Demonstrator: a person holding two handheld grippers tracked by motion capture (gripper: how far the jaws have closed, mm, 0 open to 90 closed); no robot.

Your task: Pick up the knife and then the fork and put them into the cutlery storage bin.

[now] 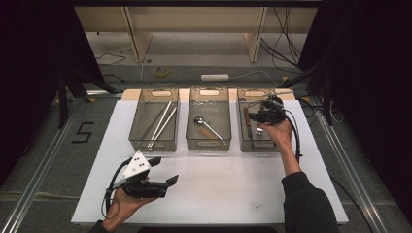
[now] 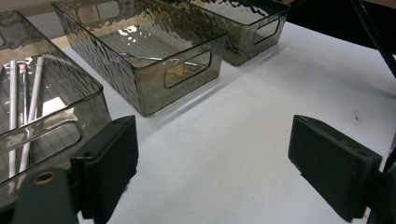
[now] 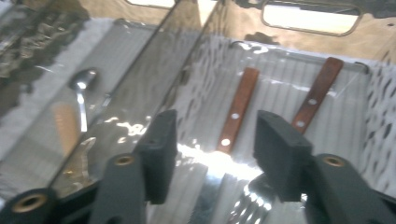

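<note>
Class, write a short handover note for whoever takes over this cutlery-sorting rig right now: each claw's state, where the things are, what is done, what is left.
Left claw: open, empty, over the white table near its front edge.
Right claw: open, down inside the right bin, nothing gripped.
Right bin: two wooden-handled utensils, lying flat below the jaws.
Middle bin: a spoon and another wooden-handled piece.
Left bin: long metal rods.
Done: cutlery sits sorted in the bins.
Left: probably only lifting the right claw out of the bin.
</note>
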